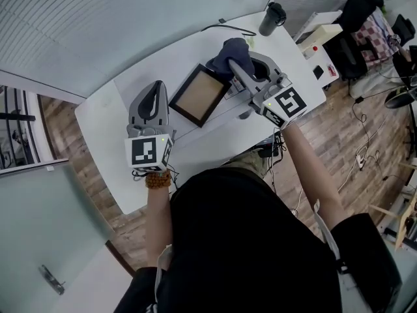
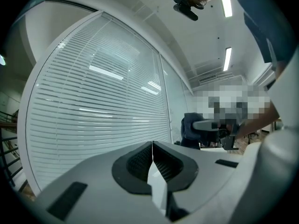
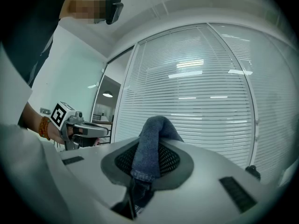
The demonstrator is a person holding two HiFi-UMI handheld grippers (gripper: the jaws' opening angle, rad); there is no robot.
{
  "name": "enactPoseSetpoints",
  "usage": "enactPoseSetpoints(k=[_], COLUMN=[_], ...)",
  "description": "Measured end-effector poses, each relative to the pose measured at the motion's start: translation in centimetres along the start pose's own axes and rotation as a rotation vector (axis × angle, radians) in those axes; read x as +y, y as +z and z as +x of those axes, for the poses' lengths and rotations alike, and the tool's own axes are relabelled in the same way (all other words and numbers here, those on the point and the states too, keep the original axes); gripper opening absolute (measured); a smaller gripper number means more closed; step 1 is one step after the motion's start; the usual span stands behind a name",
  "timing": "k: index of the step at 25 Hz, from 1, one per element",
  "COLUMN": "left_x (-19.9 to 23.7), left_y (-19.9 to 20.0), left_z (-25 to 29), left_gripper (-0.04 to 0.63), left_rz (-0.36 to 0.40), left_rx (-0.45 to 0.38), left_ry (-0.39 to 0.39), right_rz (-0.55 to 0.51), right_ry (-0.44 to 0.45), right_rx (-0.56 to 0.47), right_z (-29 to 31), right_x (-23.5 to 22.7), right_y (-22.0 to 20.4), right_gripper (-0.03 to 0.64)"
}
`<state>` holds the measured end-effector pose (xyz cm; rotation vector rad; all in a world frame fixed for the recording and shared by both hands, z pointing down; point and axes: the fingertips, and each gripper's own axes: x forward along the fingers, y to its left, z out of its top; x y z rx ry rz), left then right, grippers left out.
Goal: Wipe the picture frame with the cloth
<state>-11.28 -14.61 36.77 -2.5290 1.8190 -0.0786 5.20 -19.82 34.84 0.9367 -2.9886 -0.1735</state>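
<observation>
Right hand-held gripper (image 1: 236,65) is pinching the cloth (image 1: 233,51) at a corner of the picture frame (image 1: 199,95); left hand-held gripper (image 1: 156,90) is idling, pressed together; flat strokes needed next

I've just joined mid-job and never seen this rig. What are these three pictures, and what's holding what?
No robot: a person holds a two-jaw gripper in each hand. One picture looks down from a head camera; the others ride on each gripper. On the white table are a picture frame and, farther off, a cup. The right gripper has its jaws shut on a blue cloth by the frame's far corner. The left gripper, beside the frame, is shut and empty.
</observation>
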Motion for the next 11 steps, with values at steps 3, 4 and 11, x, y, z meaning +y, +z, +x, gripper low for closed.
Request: enactPoseSetpoints(k=[3,4,11], left_x=[0.0,0.1,-0.3], left_y=[-0.1,-0.2,-0.5], left_z=[0.1,0.1,0.5], left_gripper=[0.008,0.008,0.008], left_rz=[0.003,0.002,-0.008], left_rx=[0.000,0.000,0.009], left_ry=[0.001,0.003,-0.013], right_rz=[-0.001,-0.003,0.011], right_ry=[0.011,0.015,0.021], right_rx=[0.007,0.008,0.018], right_z=[0.2,0.3,0.3], right_x=[-0.1,-0.1,-0.3], right_y=[-0.5,-0.6,-2.0], right_gripper=[0.040,0.040,0.040])
